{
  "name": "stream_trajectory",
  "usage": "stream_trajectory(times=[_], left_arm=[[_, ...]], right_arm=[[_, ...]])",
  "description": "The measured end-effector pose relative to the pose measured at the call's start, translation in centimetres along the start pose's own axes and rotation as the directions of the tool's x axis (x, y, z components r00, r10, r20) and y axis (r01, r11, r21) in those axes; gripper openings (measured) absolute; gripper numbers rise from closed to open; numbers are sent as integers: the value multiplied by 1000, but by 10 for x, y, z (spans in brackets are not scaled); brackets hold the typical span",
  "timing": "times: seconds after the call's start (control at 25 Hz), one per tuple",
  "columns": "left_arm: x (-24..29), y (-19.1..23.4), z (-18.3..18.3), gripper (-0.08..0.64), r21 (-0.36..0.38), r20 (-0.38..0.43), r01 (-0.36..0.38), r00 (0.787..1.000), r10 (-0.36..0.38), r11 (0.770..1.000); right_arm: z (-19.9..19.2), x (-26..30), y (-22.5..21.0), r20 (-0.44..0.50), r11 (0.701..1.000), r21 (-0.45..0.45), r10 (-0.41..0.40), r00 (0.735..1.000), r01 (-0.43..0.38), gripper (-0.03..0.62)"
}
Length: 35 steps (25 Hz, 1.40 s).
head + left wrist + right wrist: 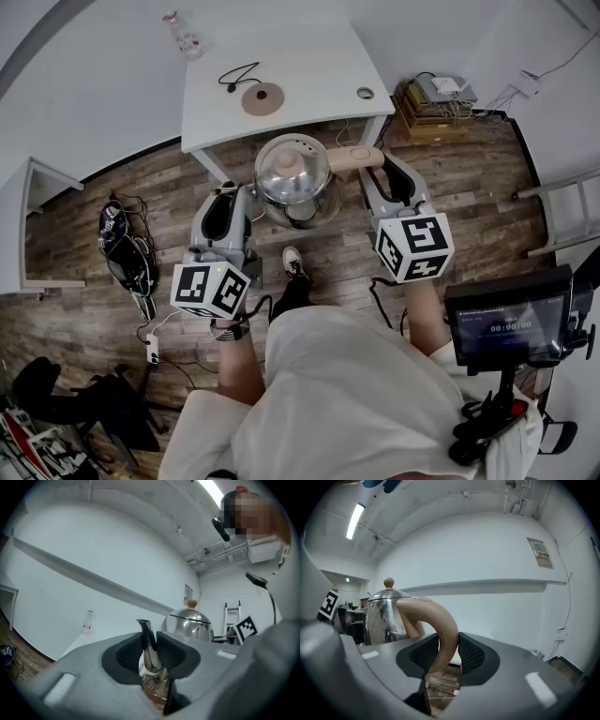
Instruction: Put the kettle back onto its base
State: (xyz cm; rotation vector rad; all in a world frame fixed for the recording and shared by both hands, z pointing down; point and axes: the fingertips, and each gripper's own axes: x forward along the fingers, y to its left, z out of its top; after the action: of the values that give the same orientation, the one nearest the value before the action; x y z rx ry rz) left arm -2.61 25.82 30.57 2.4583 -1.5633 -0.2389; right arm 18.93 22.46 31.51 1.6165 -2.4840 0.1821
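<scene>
A shiny steel kettle [292,178] with a tan lid knob hangs above the wooden floor, just in front of the white table [309,66]. My left gripper [247,201] is shut on its spout [149,641]; the pads press on both sides of it. On the other side, my right gripper [373,178] is shut on the tan handle [440,630], which curves down between its pads. The kettle body [190,625] shows behind the left jaws and at the left of the right gripper view [382,616]. The round brown base [262,97] lies on the table, farther away than the kettle.
A black cord [239,75] runs from the base. A clear bottle [185,34] stands at the table's far left, a small ring [365,93] at its right edge. A stack of boxes [436,98] and a ladder [562,211] are at the right, cables [127,248] at the left.
</scene>
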Motion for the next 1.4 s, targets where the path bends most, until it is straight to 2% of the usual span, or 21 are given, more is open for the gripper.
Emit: stream_trajectory(times=[0.28,0.64,0.88,1.4], left_arm=[[-17,-19,1,97,9,-11,12,1000,-12,1000],[-11,-21,-13,97,-7,-29,22,999,-22,1000],[13,14,-18,97,-8,-41,8,999,-9,1000],[93,105,10,97,-6,-41,27,999,-27,1000]], right_arm=[[-2,-26,2,6,999,41,10,1000,-10,137],[-15,-24,-6,-20,998,63,7,1000,-6,140],[-21,20,-3,-46,998,66,23,999,-19,140],[6,141,0,-56,997,79,21,998,-17,141]])
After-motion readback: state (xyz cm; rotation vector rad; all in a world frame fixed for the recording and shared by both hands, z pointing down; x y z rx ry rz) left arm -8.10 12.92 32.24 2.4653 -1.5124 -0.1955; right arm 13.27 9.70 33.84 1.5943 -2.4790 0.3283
